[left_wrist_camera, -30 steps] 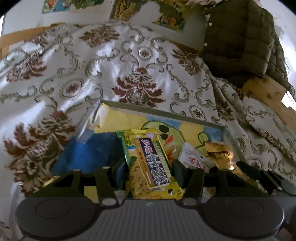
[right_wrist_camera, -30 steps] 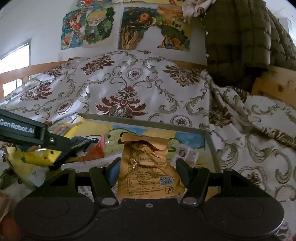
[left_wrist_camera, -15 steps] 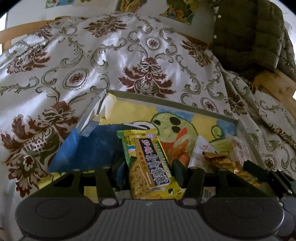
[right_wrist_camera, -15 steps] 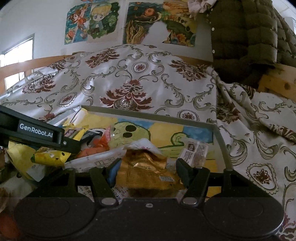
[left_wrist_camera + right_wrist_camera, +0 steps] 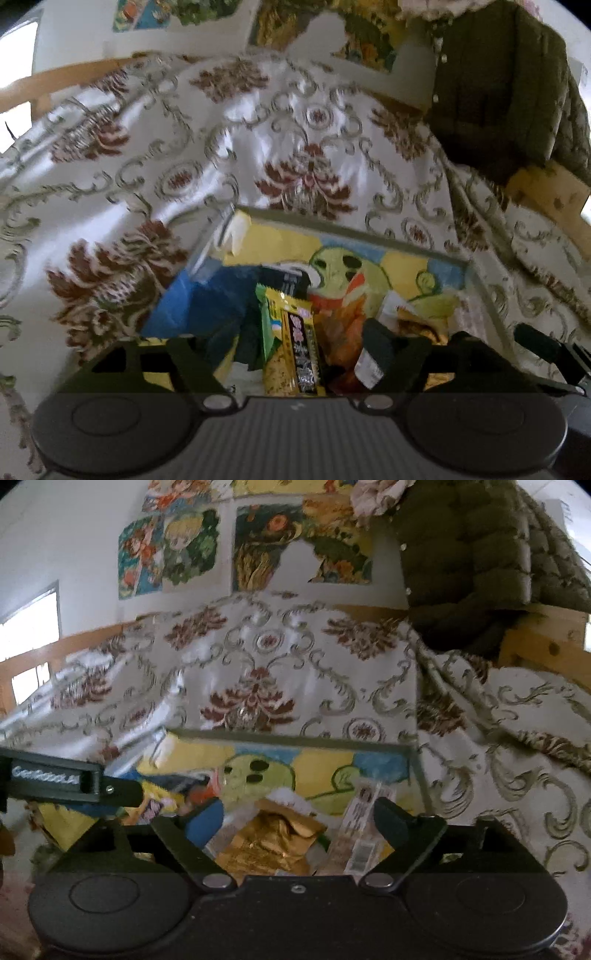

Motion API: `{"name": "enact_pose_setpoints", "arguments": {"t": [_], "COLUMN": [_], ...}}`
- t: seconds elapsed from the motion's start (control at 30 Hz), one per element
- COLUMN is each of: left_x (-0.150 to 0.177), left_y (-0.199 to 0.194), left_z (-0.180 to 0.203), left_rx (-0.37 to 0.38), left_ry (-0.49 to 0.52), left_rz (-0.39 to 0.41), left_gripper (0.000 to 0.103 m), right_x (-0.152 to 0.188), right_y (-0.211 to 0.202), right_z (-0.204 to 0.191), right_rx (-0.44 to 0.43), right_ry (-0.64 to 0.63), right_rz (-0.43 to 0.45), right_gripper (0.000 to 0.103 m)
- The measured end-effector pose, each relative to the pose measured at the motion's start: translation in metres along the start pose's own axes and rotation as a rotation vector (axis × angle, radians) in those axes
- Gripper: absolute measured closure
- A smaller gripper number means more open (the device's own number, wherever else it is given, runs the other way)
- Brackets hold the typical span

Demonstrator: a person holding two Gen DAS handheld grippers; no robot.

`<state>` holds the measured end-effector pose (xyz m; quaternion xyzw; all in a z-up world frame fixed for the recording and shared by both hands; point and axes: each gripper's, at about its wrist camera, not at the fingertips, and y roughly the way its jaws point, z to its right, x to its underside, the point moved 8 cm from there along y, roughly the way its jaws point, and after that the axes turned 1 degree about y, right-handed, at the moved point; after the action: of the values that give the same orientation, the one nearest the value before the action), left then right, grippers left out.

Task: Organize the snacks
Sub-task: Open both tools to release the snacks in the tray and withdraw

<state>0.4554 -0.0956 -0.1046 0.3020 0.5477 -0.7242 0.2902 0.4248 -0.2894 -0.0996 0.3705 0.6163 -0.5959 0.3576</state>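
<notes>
1. I am opening the left gripper [image 5: 291, 354] over the shallow grey-rimmed tray with the cartoon picture on its floor [image 5: 351, 230]. Its jaws are spreading wide, and the long yellow biscuit packet with the dark label [image 5: 295, 350] is lying between them, near the tray's front edge, with no pad pressing on it that I can see.
2. I am opening the right gripper [image 5: 295, 823] as well. The crumpled gold foil snack pouch [image 5: 273, 842] is sitting between its spreading jaws, loose, toward the tray's front right corner.
3. I am judging both of these packets as delivered: each is resting inside the tray and not in a grip.
4. Other snacks are already lying in the tray: an orange packet [image 5: 343, 332] beside the yellow one, and a pale wrapper with a barcode [image 5: 360, 827] near the right rim.
5. I am reading the tray as partly filled, with its far half showing bare picture.
6. The left-wrist view is blurred, so I cannot tell whether anything is left out on the floral cloth [image 5: 147, 177]; the cloth beyond the far rim is showing no packets.
</notes>
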Motion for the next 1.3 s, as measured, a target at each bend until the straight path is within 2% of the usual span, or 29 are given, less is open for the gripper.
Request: {"name": "enact_pose_setpoints", "arguments": {"t": [0.13,0.23,0.43,0.7,1.0,1.3], "left_x": [-0.008,-0.011,-0.005,0.020,0.054,0.080], "left_y": [-0.031,-0.056,-0.111,-0.182,-0.236,-0.266], "left_z": [-0.003,-0.005,-0.011,-0.021,-0.032,-0.052], "left_rx": [-0.022,-0.034,-0.039,-0.069,-0.104,-0.166], "left_ry": [-0.015,-0.022,-0.046,-0.020,0.043,0.126], "left_rz": [0.068,0.113,0.201,0.284,0.270,0.235], "left_gripper": [0.003,0.000,0.000,0.000,0.000,0.000], "right_x": [-0.015,-0.026,-0.039,-0.036,-0.009,0.019], "right_y": [-0.026,-0.049,-0.098,-0.167,-0.219,-0.250], "right_z": [0.008,0.010,0.008,-0.005,-0.034,-0.060], "right_rx": [0.006,0.009,0.013,0.011,-0.002,0.012], "right_ry": [0.050,0.062,0.064,0.046,0.001,-0.028], "right_rz": [0.030,0.059,0.107,0.147,0.151,0.127], "right_gripper": [0.004,0.001,0.001,0.001,0.001,0.001]}}
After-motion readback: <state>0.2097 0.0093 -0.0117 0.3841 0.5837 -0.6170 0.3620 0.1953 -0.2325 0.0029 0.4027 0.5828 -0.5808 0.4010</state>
